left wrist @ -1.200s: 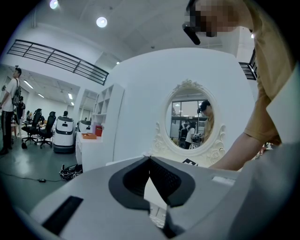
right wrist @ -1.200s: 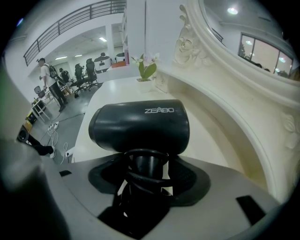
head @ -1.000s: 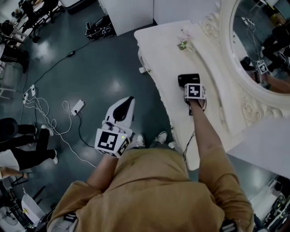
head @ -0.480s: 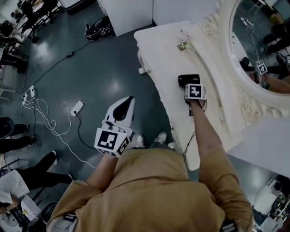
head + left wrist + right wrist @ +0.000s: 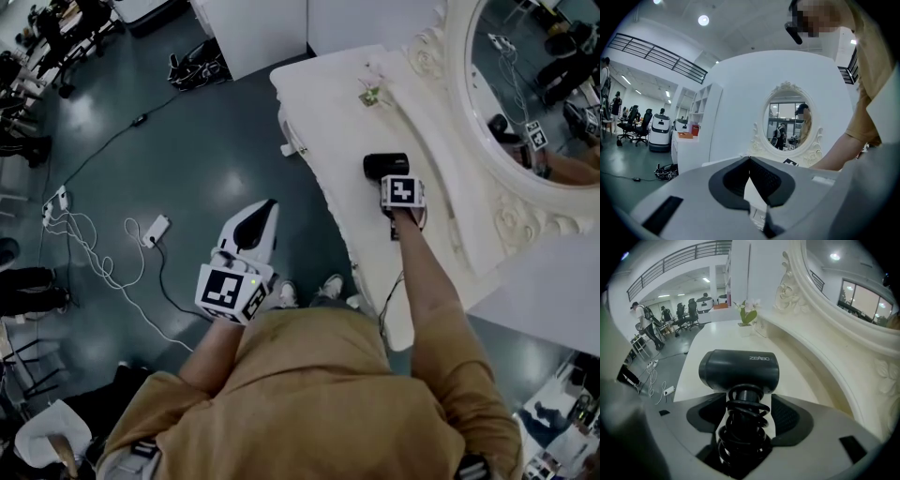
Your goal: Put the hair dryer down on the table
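The black hair dryer (image 5: 738, 370) lies on the white dressing table (image 5: 703, 348), its barrel across the view. Its handle, wrapped in coiled black cord, runs back between the jaws of my right gripper (image 5: 749, 416). Those jaws have just been opening: the pads stand a little off the coil, with a gap showing on the right side. In the head view the dryer (image 5: 385, 165) rests mid-table, just ahead of the right gripper (image 5: 391, 180). My left gripper (image 5: 265, 208) hangs over the floor to the left of the table. It is shut and holds nothing (image 5: 750, 158).
An ornate oval mirror (image 5: 525, 84) rises along the table's right side. A small potted flower (image 5: 370, 94) stands at the far end. The table's scalloped edge (image 5: 328, 202) drops to a dark floor with cables (image 5: 84, 244) and a power strip (image 5: 155, 228).
The dryer and both grippers keep their places. The head view has shifted slightly, and a person at the left edge of the floor has moved out of sight.
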The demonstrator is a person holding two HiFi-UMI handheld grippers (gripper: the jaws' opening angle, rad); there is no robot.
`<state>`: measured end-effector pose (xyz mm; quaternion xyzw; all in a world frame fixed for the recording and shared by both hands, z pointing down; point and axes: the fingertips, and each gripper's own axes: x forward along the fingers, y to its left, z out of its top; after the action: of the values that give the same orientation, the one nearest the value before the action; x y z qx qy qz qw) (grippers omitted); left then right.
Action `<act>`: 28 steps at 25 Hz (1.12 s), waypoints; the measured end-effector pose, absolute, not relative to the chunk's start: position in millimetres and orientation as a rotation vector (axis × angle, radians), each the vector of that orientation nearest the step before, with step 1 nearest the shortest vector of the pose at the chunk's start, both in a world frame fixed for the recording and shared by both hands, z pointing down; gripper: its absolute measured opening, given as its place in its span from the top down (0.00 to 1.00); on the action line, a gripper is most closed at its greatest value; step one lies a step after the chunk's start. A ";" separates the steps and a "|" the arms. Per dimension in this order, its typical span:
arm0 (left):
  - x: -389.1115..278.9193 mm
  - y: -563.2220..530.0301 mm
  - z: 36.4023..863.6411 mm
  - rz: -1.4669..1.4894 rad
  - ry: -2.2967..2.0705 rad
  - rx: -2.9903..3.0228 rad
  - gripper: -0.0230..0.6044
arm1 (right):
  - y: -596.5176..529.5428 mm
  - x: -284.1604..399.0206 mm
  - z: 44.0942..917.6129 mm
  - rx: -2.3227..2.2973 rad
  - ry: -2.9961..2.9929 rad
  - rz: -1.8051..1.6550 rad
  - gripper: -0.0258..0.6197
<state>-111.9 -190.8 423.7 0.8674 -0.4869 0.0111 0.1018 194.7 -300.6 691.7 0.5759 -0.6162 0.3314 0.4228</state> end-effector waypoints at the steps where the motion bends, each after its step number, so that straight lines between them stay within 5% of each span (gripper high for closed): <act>1: -111.6 -190.9 423.0 0.030 -1.434 2.566 0.96 | -297.9 195.6 690.6 1.445 -1.537 0.834 0.48; 17: -101.4 -194.3 406.9 0.010 -1.373 2.649 0.96 | -306.4 196.2 619.9 1.642 -1.797 0.658 0.44; 28: -89.5 -201.5 394.7 -0.001 -1.317 2.718 0.96 | -269.8 225.3 573.3 1.832 -1.816 0.680 0.70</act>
<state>-89.5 -201.5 394.7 0.8982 -0.4353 -0.0004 0.0606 225.3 -269.8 573.3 0.6675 -0.6617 0.2479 0.2349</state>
